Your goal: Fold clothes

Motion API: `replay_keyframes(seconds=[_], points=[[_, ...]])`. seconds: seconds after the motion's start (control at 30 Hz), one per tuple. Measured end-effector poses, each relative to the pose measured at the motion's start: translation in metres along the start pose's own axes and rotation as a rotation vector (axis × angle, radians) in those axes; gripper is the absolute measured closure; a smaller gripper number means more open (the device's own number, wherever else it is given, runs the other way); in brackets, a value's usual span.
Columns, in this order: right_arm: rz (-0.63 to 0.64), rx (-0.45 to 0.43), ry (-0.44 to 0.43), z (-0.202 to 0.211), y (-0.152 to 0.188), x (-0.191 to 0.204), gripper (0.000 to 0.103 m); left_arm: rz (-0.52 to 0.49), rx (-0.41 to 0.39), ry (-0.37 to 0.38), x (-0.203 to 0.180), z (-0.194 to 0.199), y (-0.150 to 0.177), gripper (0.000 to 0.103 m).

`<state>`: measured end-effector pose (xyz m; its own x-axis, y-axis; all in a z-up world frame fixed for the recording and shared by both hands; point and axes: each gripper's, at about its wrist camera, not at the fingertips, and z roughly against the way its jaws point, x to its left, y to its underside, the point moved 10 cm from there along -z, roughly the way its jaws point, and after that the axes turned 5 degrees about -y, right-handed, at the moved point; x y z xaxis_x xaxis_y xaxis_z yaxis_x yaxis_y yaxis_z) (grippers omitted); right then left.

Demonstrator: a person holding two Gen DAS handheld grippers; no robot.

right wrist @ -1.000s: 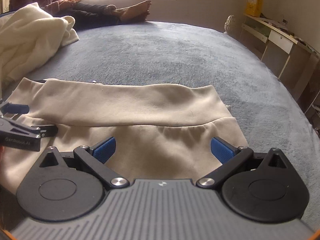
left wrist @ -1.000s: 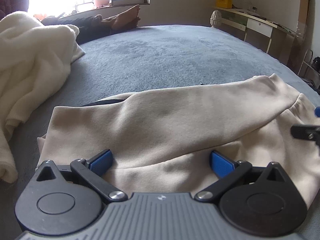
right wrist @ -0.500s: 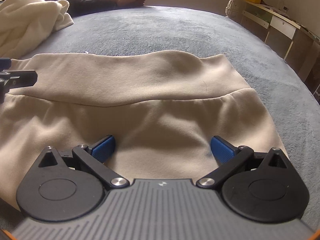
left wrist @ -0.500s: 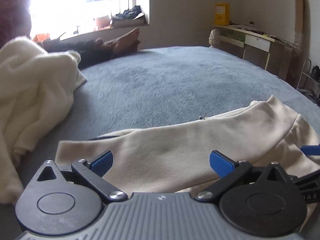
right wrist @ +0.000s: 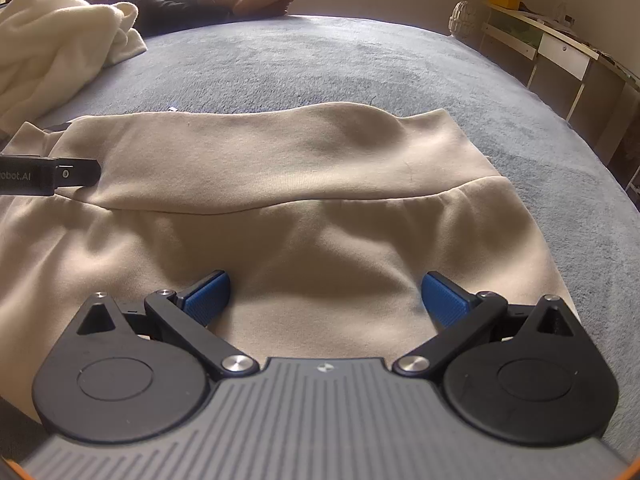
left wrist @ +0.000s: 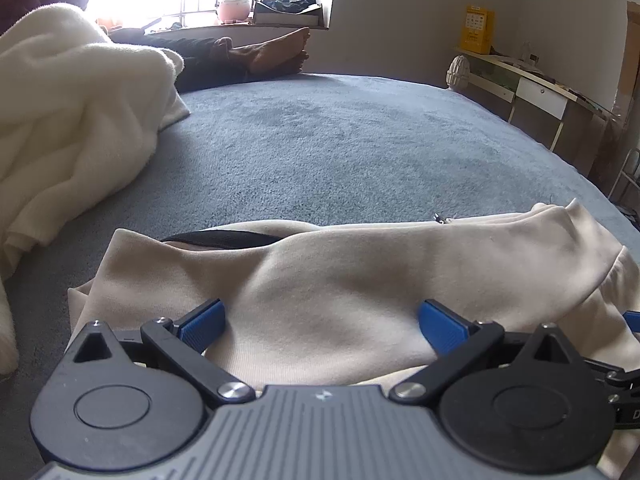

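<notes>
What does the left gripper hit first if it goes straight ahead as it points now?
Likely the beige garment: the left gripper is open with the folded cloth bulging between its fingers. Beyond that fold lies only grey bedding; depth is unclear.

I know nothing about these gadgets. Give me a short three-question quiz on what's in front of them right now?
1. True or false: both the left gripper and right gripper are open.
2. What colour is the garment under them?
3. The fluffy white blanket lies: A) on the garment, B) apart on the blue carpet, C) on the desk.

Key: 1 true; 2 beige; 3 B.
</notes>
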<state>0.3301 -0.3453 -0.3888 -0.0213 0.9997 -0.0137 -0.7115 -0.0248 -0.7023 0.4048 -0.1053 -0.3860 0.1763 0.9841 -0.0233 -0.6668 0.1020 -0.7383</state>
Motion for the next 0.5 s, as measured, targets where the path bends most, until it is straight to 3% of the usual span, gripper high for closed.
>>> replay_keyframes(seconds=[0.5], points=[[-0.002, 0.003, 0.002, 0.0006, 0.0005, -0.0007, 0.001, -0.004, 0.004, -0.007, -0.0008, 0.0014, 0.0, 0.0]])
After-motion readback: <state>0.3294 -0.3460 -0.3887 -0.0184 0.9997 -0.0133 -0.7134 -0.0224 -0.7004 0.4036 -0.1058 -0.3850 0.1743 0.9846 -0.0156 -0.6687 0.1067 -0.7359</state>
